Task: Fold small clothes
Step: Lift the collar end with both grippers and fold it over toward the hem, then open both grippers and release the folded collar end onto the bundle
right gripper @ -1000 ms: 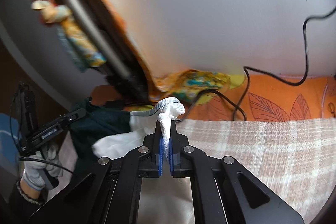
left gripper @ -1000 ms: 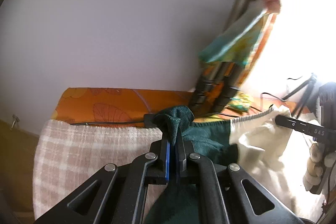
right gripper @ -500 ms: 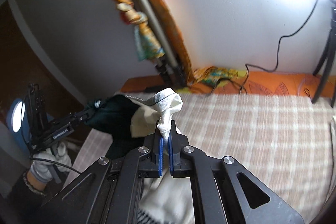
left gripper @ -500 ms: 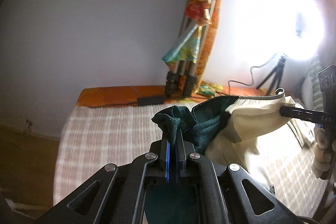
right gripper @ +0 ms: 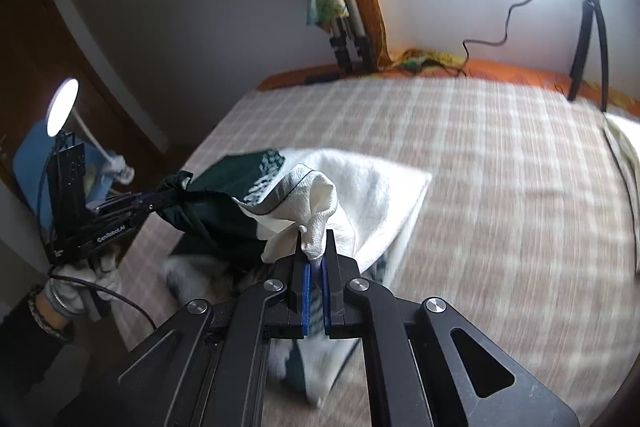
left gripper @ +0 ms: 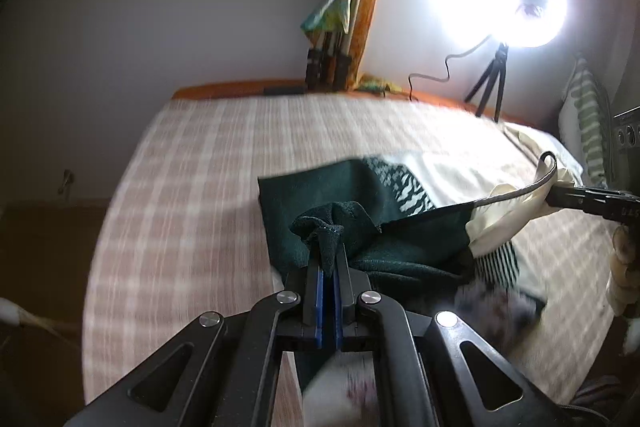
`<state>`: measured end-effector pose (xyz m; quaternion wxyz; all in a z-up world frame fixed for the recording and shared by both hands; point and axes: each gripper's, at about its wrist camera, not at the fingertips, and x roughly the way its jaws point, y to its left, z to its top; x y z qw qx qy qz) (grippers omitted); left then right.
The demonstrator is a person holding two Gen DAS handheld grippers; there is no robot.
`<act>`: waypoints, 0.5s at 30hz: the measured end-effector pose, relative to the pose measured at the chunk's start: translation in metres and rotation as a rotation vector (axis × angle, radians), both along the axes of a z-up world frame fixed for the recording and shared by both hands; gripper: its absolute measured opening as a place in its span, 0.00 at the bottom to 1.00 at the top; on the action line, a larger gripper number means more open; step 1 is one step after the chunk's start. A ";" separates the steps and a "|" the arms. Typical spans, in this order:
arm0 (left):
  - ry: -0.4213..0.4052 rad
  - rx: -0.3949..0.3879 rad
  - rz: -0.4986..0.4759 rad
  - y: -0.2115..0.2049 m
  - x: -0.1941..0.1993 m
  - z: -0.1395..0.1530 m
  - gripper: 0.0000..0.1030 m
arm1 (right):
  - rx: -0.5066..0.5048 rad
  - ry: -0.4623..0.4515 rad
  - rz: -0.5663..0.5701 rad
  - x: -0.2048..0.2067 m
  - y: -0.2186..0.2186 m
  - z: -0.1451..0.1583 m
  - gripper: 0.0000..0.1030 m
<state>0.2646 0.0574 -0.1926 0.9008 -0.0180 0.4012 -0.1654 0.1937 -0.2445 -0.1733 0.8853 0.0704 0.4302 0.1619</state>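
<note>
A small garment, half dark green (left gripper: pixel 320 199) and half cream white (right gripper: pixel 372 195), hangs stretched between my two grippers above the checked bed cover (left gripper: pixel 192 163). My left gripper (left gripper: pixel 329 255) is shut on its green corner. My right gripper (right gripper: pixel 315 255) is shut on its white corner. Each gripper shows in the other's view: the right one (left gripper: pixel 560 195) at the right edge, the left one (right gripper: pixel 160 201) at the left. The garment's far end rests on the bed; its lower part hangs blurred under the grippers.
A folded tripod wrapped in orange cloth (left gripper: pixel 344 11) leans on the far wall. A lit ring light on a small tripod (left gripper: pixel 496 83) stands at the back right, with a cable (right gripper: pixel 504 39). A striped pillow (left gripper: pixel 588 123) lies at right. A lamp (right gripper: pixel 62 107) stands left of the bed.
Both grippers have swung down and back from facing the wall, so the whole bed shows. The garment, still held at both corners, has come down with its far end onto the bed.
</note>
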 end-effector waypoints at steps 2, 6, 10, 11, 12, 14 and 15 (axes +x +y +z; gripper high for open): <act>0.005 0.018 -0.002 0.000 -0.010 -0.006 0.01 | -0.011 0.000 -0.002 -0.012 0.001 -0.007 0.03; 0.010 0.045 -0.008 0.003 -0.029 -0.016 0.14 | -0.058 -0.008 0.017 -0.032 0.009 -0.018 0.03; 0.007 0.045 -0.003 0.017 -0.050 -0.018 0.26 | -0.118 -0.015 0.046 -0.048 0.015 -0.027 0.05; 0.005 0.043 -0.001 0.020 -0.054 -0.018 0.30 | -0.128 -0.016 0.055 -0.055 0.015 -0.029 0.05; 0.005 0.037 0.003 0.026 -0.061 -0.017 0.30 | -0.141 -0.016 0.058 -0.060 0.013 -0.030 0.05; 0.009 0.024 0.005 0.035 -0.070 -0.015 0.32 | -0.165 -0.008 0.066 -0.070 0.010 -0.033 0.05; 0.007 0.010 0.010 0.041 -0.077 -0.012 0.34 | -0.173 -0.003 0.066 -0.076 0.006 -0.035 0.05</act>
